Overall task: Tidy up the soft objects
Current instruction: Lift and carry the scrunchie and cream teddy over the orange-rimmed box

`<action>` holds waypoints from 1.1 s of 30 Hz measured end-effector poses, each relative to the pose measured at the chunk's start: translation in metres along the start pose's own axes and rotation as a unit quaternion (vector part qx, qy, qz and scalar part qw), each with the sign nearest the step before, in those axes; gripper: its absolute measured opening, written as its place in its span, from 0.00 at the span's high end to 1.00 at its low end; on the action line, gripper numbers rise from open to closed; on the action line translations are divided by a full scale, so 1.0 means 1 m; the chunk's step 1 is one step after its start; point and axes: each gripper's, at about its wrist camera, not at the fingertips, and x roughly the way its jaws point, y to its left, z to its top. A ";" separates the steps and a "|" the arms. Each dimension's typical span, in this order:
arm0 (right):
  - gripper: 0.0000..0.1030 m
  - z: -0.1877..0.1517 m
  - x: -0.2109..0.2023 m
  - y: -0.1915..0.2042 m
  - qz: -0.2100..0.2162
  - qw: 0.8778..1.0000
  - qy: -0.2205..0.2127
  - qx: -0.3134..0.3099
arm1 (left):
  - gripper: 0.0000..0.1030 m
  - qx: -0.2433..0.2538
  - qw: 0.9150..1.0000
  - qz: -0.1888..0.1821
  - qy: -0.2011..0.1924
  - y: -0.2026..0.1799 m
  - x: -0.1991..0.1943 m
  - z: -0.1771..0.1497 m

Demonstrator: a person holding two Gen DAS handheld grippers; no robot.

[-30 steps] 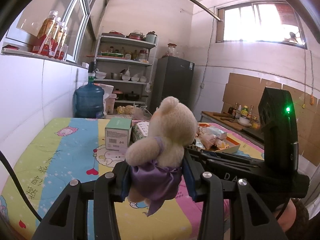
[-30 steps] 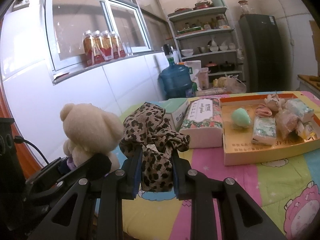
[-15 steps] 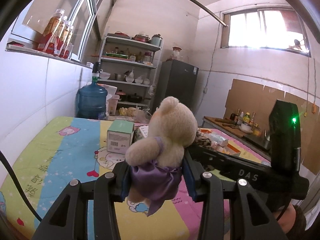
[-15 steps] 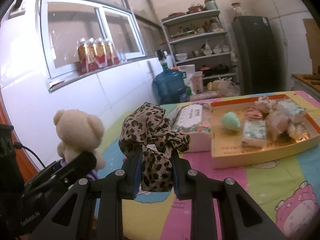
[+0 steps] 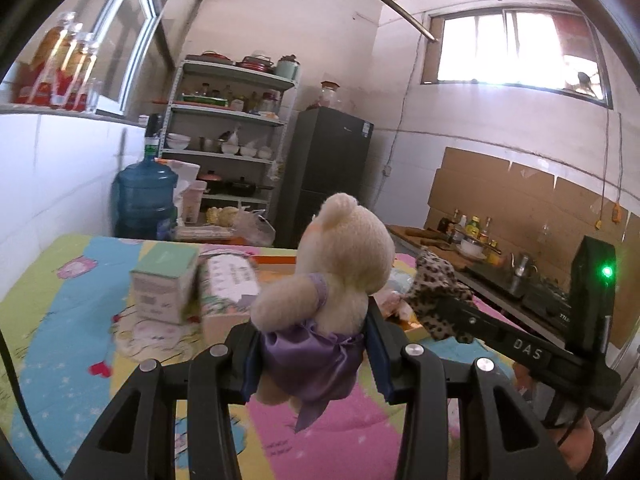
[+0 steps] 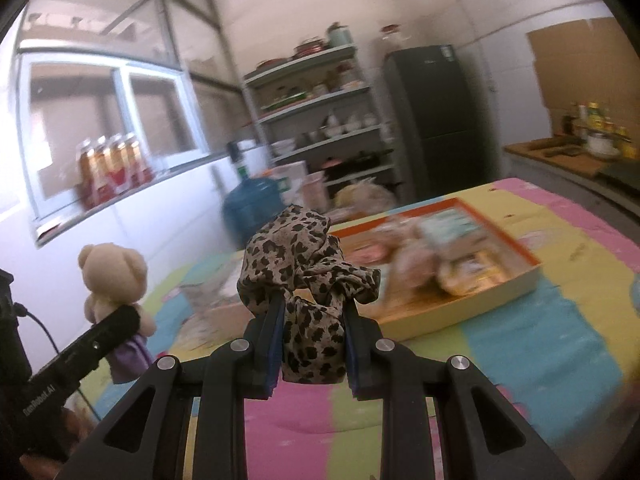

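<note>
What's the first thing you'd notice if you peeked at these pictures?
A cream teddy bear in a purple dress, pinched in the left gripper above the bright cartoon tablecloth. Beside it, the right gripper squeezes a bunched leopard-print cloth. Behind them on the table sits an orange-rimmed tray full of small soft things.

near edge of the worktop (image 6: 520,344) lies bare; tray (image 6: 472,304) and boxes (image 5: 164,284) block the far side.
</note>
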 end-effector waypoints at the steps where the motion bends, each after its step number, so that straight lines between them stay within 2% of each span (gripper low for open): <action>1: 0.75 0.001 -0.002 -0.007 -0.006 1.000 -0.003 0.005 | 0.57 -0.001 1.000 -0.001 0.001 -0.004 0.006 0.001; 9: 0.74 0.021 -0.008 -0.060 -0.057 0.998 -0.023 0.019 | 0.57 -0.024 0.999 0.011 0.025 -0.029 0.065 0.005; 13: 0.74 0.030 -0.005 -0.075 -0.061 0.998 -0.025 0.012 | 0.57 -0.039 0.999 0.020 0.031 -0.036 0.088 0.003; 20: 0.74 0.039 0.026 -0.075 -0.032 0.999 -0.013 0.000 | 0.57 -0.056 0.996 0.049 0.050 -0.034 0.119 -0.004; 25: 0.74 0.041 0.063 -0.069 0.002 1.000 0.018 -0.011 | 0.57 -0.071 0.992 0.078 0.074 -0.025 0.141 -0.009; 30: 0.74 0.040 0.097 -0.065 0.021 0.998 0.052 -0.017 | 0.57 -0.105 0.985 0.075 0.111 -0.013 0.164 -0.016; 33: 0.74 0.039 0.109 -0.063 0.024 0.997 0.062 -0.024 | 0.57 -0.121 0.983 0.075 0.118 -0.007 0.169 -0.017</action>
